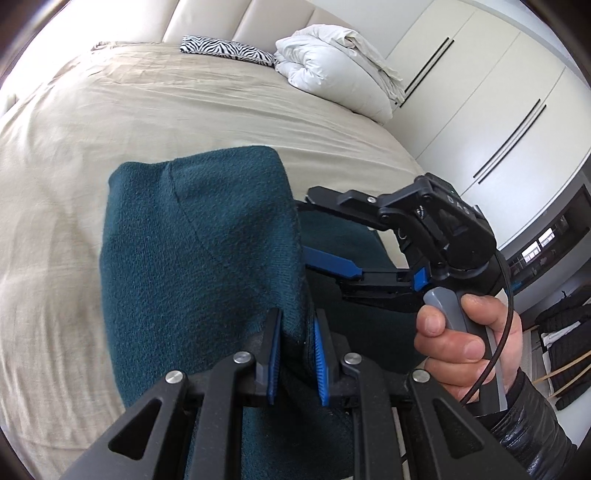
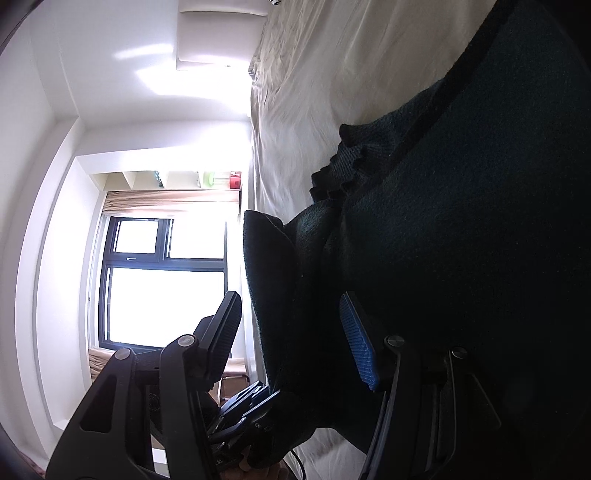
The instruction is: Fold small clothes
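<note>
From the left wrist view, a bed [image 1: 110, 122] covered in a creased beige sheet fills most of the scene. At its far end lie a zebra-print pillow [image 1: 229, 50] and, to the right of it, a folded white duvet [image 1: 332, 70], both against a padded cream headboard [image 1: 236, 18]. White wardrobe doors [image 1: 491, 96] with long dark handles stand along the right side of the room. The dark teal knitted garment [image 1: 195, 240] hangs lifted above the sheet; the left gripper [image 1: 295, 350] is clenched on a fold of its near edge, blue pads pressing the cloth from both sides. To the right, a hand [image 1: 465, 343] in a dark glossy sleeve holds the right gripper [image 1: 317, 229], whose fingers reach in behind the garment's right edge.

From the right wrist view, rolled sideways, a bright window [image 2: 162, 280] with a dark frame and a beige curtain sits in white walls on the left. The sheet-covered bed runs along the upper right. The garment [image 2: 461, 240] fills the right side, and the right gripper [image 2: 291, 332] stands released, its fingers wide apart with cloth between them, the pads not pressing it.
</note>
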Demonstrator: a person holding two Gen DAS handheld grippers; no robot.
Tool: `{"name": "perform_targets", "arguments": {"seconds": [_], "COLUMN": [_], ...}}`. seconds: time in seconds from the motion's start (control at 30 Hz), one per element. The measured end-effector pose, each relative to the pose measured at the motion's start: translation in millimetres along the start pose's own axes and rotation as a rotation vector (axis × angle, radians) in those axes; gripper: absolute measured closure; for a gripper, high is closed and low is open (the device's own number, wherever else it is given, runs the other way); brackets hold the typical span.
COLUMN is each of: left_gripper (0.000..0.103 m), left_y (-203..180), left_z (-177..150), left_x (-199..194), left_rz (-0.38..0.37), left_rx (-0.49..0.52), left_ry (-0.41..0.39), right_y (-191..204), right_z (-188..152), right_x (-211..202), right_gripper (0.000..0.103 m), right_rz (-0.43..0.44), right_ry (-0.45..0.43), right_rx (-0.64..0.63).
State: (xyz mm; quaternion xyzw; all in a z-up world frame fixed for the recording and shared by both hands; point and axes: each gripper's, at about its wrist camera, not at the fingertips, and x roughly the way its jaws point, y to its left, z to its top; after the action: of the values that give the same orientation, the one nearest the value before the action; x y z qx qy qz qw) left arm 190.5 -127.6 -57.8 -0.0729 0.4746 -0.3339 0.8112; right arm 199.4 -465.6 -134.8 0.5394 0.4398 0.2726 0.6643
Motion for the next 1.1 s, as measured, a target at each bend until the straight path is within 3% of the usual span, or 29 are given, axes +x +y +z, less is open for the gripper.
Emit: {"name": "perform_targets", "arguments": {"seconds": [0.2, 0.37, 0.5, 0.63, 0.77, 0.87, 0.93, 1.1], "left_gripper": [0.085, 0.084, 0.076, 0.055, 0.051, 0.053, 0.06, 0.061], "left_y": [12, 15, 17, 12, 23, 43, 56, 64], "left_z": [-18, -21, -26, -38, -51, -54, -56, -50], "left_x": [31, 30, 21, -13, -45, -49, -53, -68], "left_rz": [0.023, 0.029, 0.013, 0.002, -0.001, 0.034, 0.021, 0.028], "left_rx": [-0.044, -0.032, -0.045, -0.008, 0.006, -0.035, -0.081, -0.081], "left_ry": [0.051, 0.042, 0.034, -0.016, -0.089, -0.095, -0.103, -0.153], "right_y": [-20, -21, -11, -12, -8, -5, -4, 0], "right_z": [0, 3, 5, 11, 9, 8, 7, 4], "right_x": [-9, -3, 0, 2, 9, 13, 16, 23], "right_gripper": [0.048, 0.048, 0.048, 0.05, 0.054, 0.069, 0.074, 0.09], "right_rz": [-0.006, -0.021, -0.063, -0.096, -0.125, -0.162, -0.182, -0.253], "right_ry": [0.054, 0.073, 0.085, 0.096, 0.1, 0.111, 0.114, 0.1], "right_rx": [0.041, 0.042, 0.014, 0.001, -0.01, -0.03, -0.039, -0.063]}}
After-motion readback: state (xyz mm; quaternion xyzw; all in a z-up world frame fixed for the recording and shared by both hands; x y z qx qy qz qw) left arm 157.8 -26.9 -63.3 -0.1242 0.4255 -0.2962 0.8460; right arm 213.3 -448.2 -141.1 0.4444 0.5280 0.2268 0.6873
